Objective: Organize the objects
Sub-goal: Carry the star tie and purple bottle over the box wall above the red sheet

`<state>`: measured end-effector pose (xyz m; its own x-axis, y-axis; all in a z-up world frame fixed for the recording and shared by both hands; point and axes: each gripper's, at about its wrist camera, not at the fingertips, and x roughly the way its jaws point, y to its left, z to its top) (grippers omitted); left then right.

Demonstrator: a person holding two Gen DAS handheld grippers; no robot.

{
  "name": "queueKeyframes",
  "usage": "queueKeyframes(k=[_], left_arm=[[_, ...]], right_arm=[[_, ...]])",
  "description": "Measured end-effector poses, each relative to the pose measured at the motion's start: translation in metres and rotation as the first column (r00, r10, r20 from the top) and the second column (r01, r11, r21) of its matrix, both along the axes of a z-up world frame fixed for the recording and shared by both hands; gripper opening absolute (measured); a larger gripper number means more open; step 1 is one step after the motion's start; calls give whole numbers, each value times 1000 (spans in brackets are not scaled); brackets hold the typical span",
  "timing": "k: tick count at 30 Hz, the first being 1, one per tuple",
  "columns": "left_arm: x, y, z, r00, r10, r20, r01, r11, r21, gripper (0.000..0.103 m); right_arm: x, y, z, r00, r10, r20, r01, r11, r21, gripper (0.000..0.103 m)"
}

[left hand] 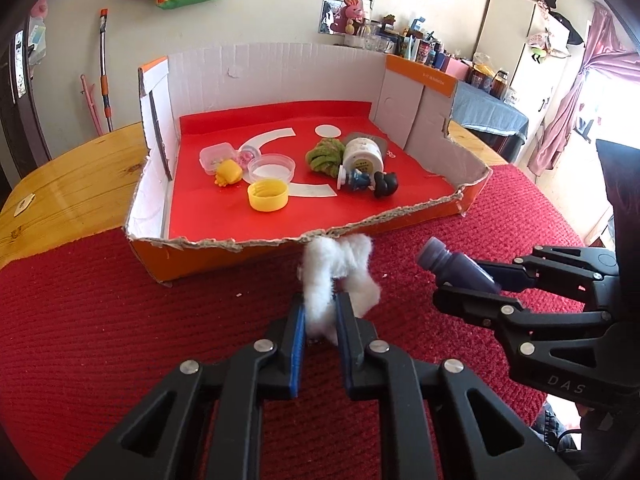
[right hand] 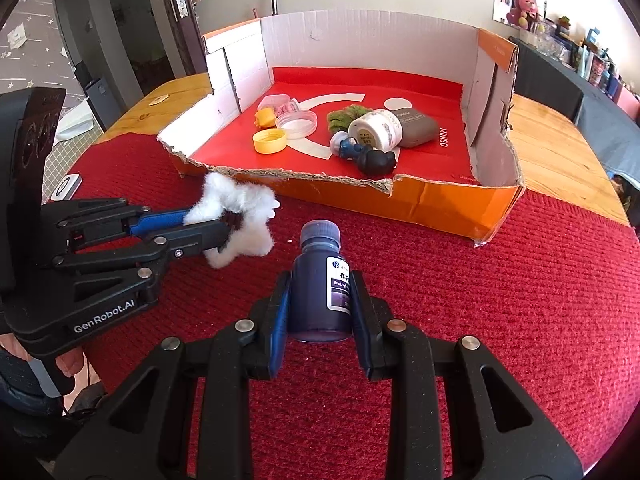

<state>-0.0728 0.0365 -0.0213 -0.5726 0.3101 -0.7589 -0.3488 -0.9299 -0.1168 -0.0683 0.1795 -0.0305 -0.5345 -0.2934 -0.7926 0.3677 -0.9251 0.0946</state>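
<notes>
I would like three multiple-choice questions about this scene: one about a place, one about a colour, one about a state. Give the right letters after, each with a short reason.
1. Where does the yellow cap lie?
A. inside the cardboard box
B. on the red cloth
C. in the left claw

2. What colour is the fluffy thing in the left claw?
A. green
B. white
C. purple

3. What is the state of the right claw?
A. open and empty
B. shut on the purple bottle
C. shut on a yellow cap

Answers:
1 A, the cap rests on the box's red floor beside a clear lid.
2 B, the tuft between the blue pads is white.
3 B, both fingers press the bottle's sides.
</notes>
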Motion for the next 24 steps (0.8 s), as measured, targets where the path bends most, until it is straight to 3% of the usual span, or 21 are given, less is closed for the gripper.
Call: queueKeyframes(k=[13,24], left_arm=[[9,-1,5,1000,0,-5,0,999,37,9],[25,-9,20,998,14,-56,-12,999,44,8]], right_arm=[[3,-2,4,1000,8,-8,-8,1000,-10,26],[13,-8,14,999,18,-38,-18,1000,-5,26]])
